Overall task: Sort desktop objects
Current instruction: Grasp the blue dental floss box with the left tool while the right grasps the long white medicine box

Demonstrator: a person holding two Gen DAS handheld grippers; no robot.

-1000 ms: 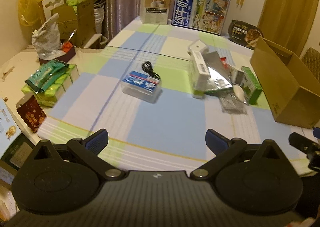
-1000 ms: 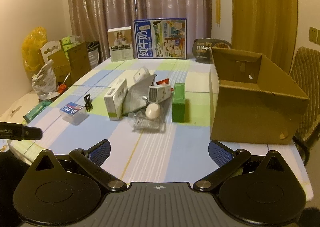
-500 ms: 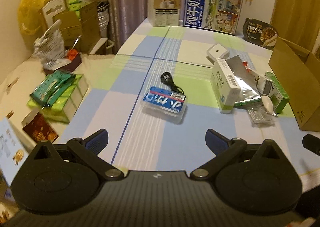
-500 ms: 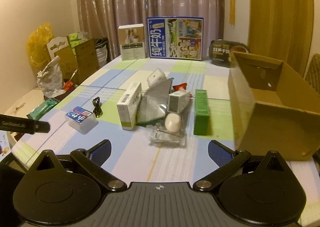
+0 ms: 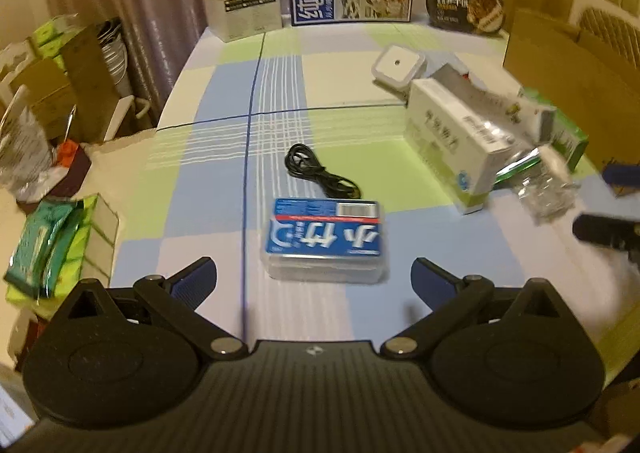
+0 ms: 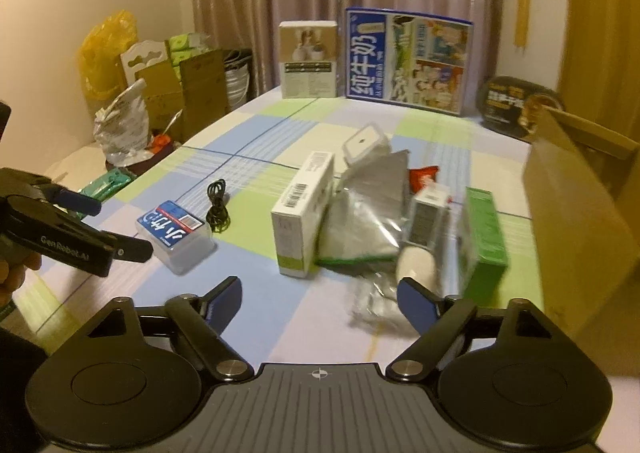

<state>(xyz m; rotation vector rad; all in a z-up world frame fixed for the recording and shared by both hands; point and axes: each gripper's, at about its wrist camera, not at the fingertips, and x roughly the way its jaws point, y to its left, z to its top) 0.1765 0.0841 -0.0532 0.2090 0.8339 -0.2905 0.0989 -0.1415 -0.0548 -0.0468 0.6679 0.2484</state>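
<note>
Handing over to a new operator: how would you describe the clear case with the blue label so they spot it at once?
Start at the checked tablecloth, on the side away from the cardboard box. Just before the left gripper lies a flat clear plastic case, next to a coiled black cable. It alone carries a blue label.

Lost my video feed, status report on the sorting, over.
Left gripper open, lined up on the blue-labelled clear box. Right gripper open, empty, facing the pile. Black cable lies just beyond the box.
</note>
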